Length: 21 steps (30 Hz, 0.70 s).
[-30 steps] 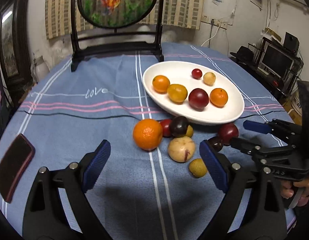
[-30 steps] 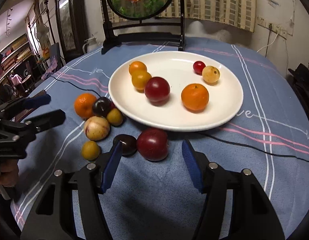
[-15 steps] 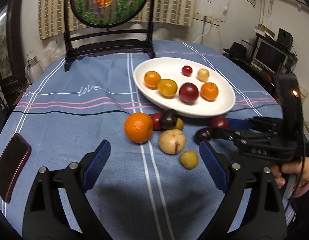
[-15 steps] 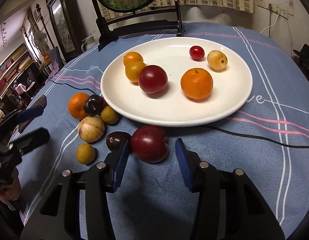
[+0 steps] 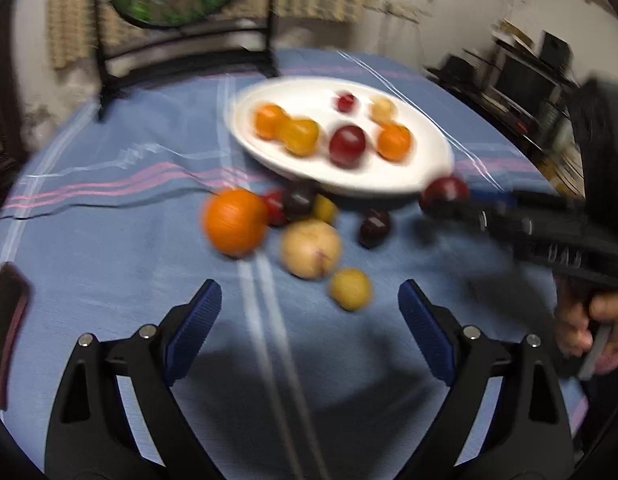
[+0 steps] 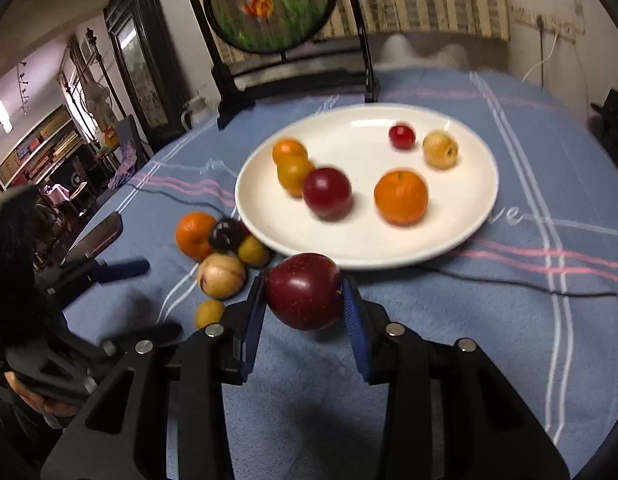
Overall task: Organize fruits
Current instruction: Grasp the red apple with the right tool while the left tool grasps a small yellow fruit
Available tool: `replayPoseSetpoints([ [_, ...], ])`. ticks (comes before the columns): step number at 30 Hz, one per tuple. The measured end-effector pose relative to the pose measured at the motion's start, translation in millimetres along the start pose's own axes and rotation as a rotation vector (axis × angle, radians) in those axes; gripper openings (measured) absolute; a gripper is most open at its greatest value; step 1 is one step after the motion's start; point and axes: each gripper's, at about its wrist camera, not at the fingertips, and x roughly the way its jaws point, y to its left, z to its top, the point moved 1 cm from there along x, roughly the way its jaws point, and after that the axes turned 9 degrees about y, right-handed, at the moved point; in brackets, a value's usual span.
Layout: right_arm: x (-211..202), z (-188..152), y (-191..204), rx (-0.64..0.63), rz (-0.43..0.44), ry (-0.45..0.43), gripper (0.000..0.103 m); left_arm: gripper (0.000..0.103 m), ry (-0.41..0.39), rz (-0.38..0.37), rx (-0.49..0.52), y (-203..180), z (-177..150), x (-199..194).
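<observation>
My right gripper [image 6: 305, 300] is shut on a dark red plum [image 6: 304, 295] and holds it just above the cloth, in front of the white plate [image 6: 461, 236]. The plate holds several fruits. In the left wrist view the held plum [image 5: 445, 194] sits by the plate's [image 5: 437, 148] near rim. My left gripper [image 5: 309, 312] is open and empty, short of the loose fruits: an orange [image 5: 234, 222], a pale peach [image 5: 311, 248], a small yellow fruit [image 5: 350, 289] and a dark plum [image 5: 373, 227].
A blue striped cloth [image 6: 489, 340] covers the round table. A black-framed round screen [image 6: 269, 4] stands behind the plate. A phone [image 5: 5, 320] lies at the left edge. A black cable [image 6: 529, 284] crosses the cloth.
My right gripper closed on the dark red plum and lifted it off the cloth. My left gripper stayed open and shifted slightly; the view is now blurred.
</observation>
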Motion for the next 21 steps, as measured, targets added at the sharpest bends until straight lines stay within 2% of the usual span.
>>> replayPoseSetpoints([
  [1,-2,1,0,-0.002,-0.012,-0.010,0.039,0.086,0.019,-0.031,0.021,-5,-1,4],
  [2,-1,2,-2,0.003,-0.016,-0.008,0.039,0.078,0.031,-0.041,0.040,-10,-2,7],
  [3,1,2,-4,0.014,-0.013,0.003,0.039,0.070,0.042,-0.038,0.063,-15,-2,10],
  [4,2,3,-6,0.022,-0.009,0.010,0.039,0.066,0.051,-0.033,0.073,-18,-2,14],
  [6,5,3,-8,0.034,-0.005,0.021,0.039,0.052,0.082,-0.029,0.070,-21,-1,23],
  [8,1,3,-7,0.030,-0.003,0.008,0.039,0.046,0.101,-0.027,0.053,-20,0,29],
  [13,-2,3,-4,0.021,0.015,0.011,0.039,0.044,0.095,-0.008,0.011,-19,7,34],
  [21,-2,2,-2,0.017,0.010,0.013,0.039,0.039,0.077,0.037,0.017,-27,9,37],
])
